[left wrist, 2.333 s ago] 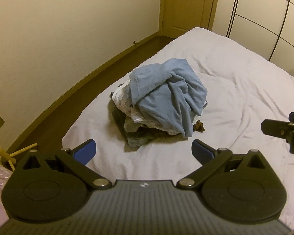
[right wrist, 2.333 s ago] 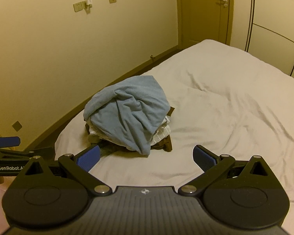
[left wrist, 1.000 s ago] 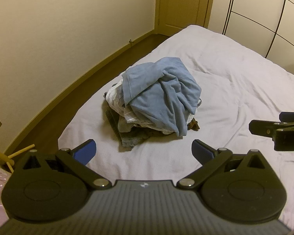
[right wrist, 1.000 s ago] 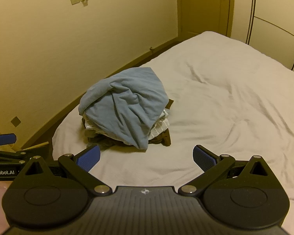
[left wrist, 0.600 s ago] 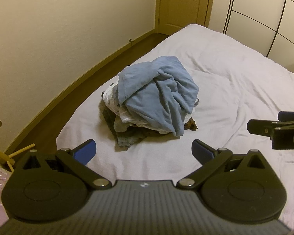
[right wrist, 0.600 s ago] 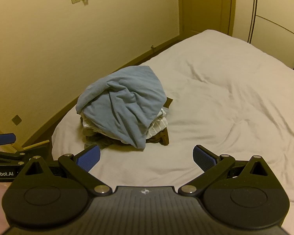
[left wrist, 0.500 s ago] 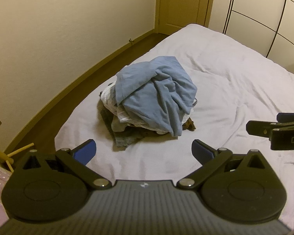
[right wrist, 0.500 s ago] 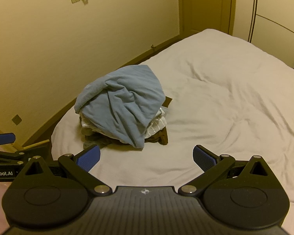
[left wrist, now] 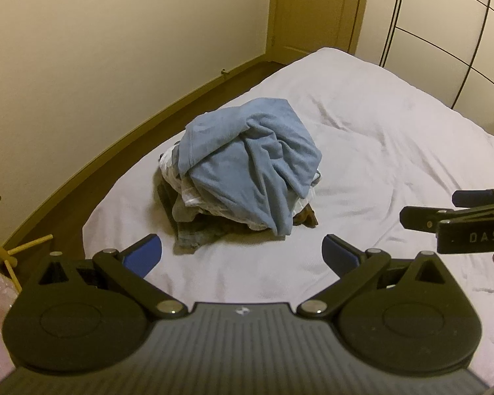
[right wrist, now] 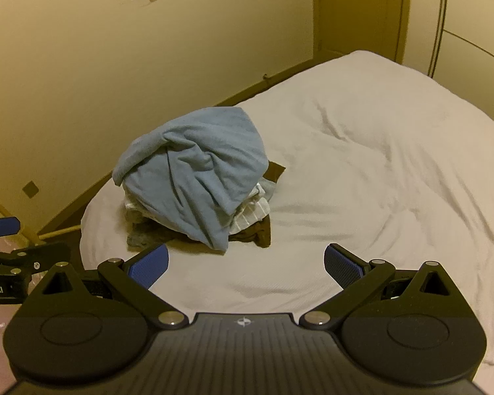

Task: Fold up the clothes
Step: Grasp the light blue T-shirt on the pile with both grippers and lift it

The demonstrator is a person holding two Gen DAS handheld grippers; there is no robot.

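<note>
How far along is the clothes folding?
Nothing looks folded yet. The clothes sit in a crumpled pile on the bed, a blue garment on top. The left gripper and right gripper are open, empty, short of the pile. All the folding remains.

dim warm yellowish indoor light, soft shadows, strong fisheye bending and dark corners

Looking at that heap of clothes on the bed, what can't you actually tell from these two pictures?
- How many garments the pile holds: in both views the blue top covers the white and brown pieces beneath.
- What kind of garment the blue top is: too crumpled to say.
- The right gripper in the left view: cut off by the picture's edge.
- The wooden stand: cut off at the left view's edge.
</note>
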